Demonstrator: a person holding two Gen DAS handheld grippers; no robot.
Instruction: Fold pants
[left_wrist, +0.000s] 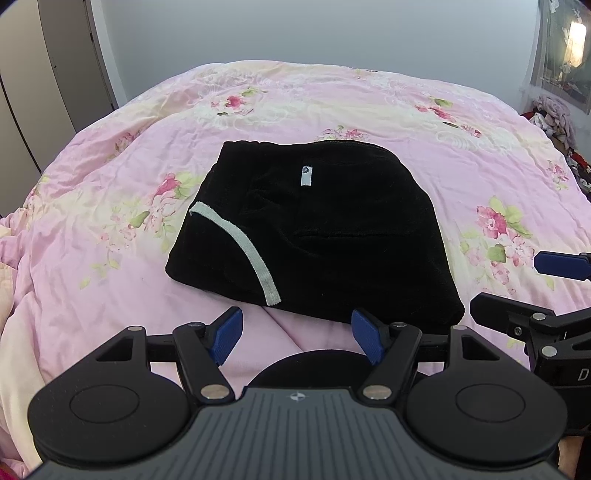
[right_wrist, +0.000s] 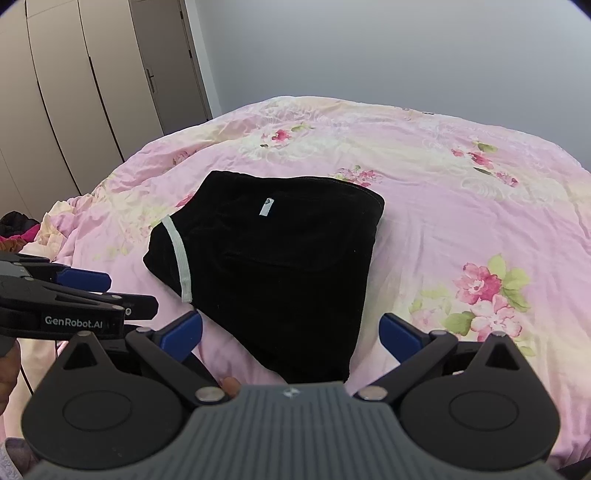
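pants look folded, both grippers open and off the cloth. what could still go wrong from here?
1. The pants lie on a soft, wrinkled quilt; pressing nearby could tip or loosen the stack.
2. The left gripper sits close to the near edge; a forward nudge might snag and unfold it.
3. The right gripper is close beside the left; the two could bump when pulling away.

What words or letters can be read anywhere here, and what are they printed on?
"GenRobot.AI": on the side of the left gripper, seen from the right wrist view.
"D": a lone letter on the right gripper, cut off by the frame edge.
Small tag on the black pants: a round mark, too small to read.
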